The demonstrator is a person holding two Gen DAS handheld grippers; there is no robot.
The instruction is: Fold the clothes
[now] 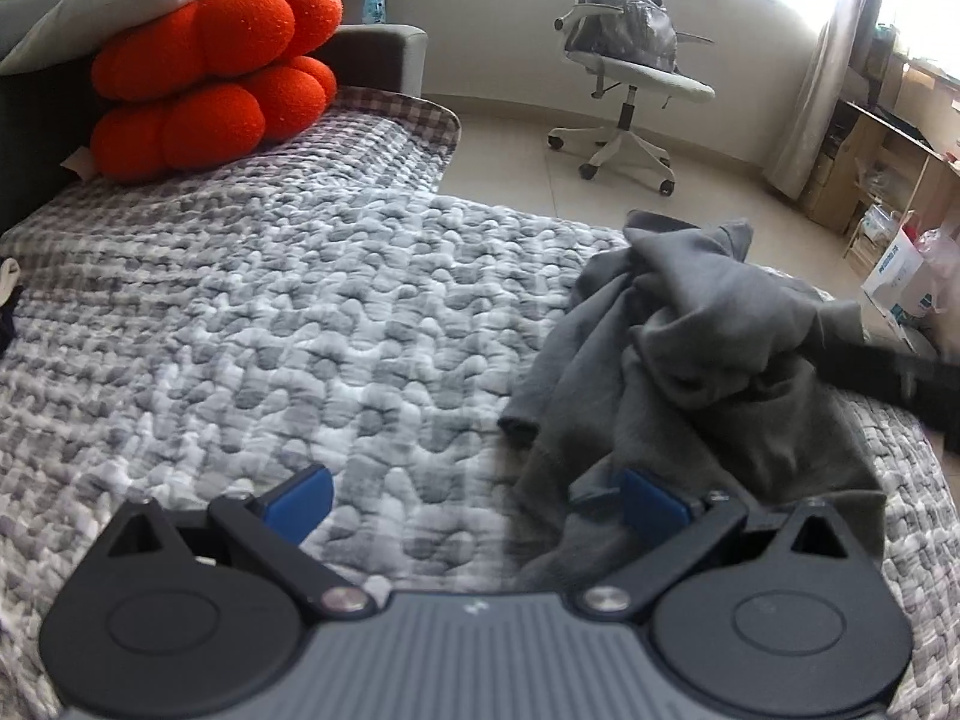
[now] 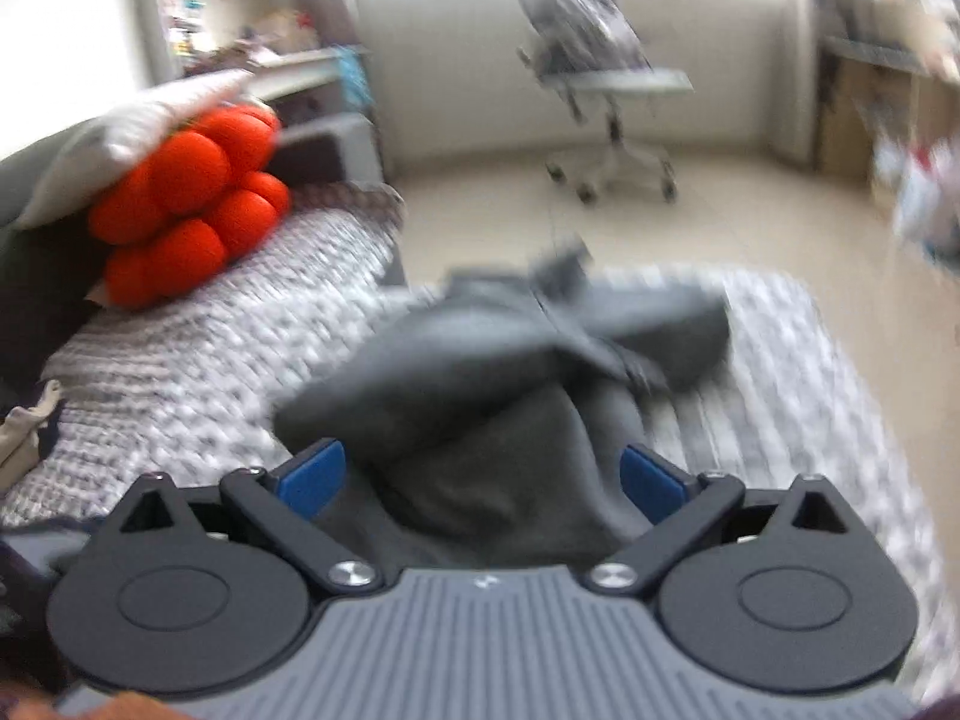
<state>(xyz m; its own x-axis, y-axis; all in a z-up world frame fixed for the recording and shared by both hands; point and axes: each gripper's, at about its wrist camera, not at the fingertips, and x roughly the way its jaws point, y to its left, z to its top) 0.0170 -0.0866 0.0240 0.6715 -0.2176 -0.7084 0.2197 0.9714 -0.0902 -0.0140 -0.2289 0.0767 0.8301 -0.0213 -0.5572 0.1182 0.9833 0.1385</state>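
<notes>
Grey garment [image 1: 708, 360] lies crumpled on quilt [image 1: 270, 312], right side. Left gripper [image 1: 477, 501] and right gripper [image 2: 483, 480]: fingers spread wide, holding nothing.

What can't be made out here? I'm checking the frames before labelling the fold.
- Grey garment: its type is unclear; it lies bunched in the left wrist view and blurred in the right.
- Right gripper: cut off by the left view's edge, a dark blur.
- Cloth at the left edge: cut off.
</notes>
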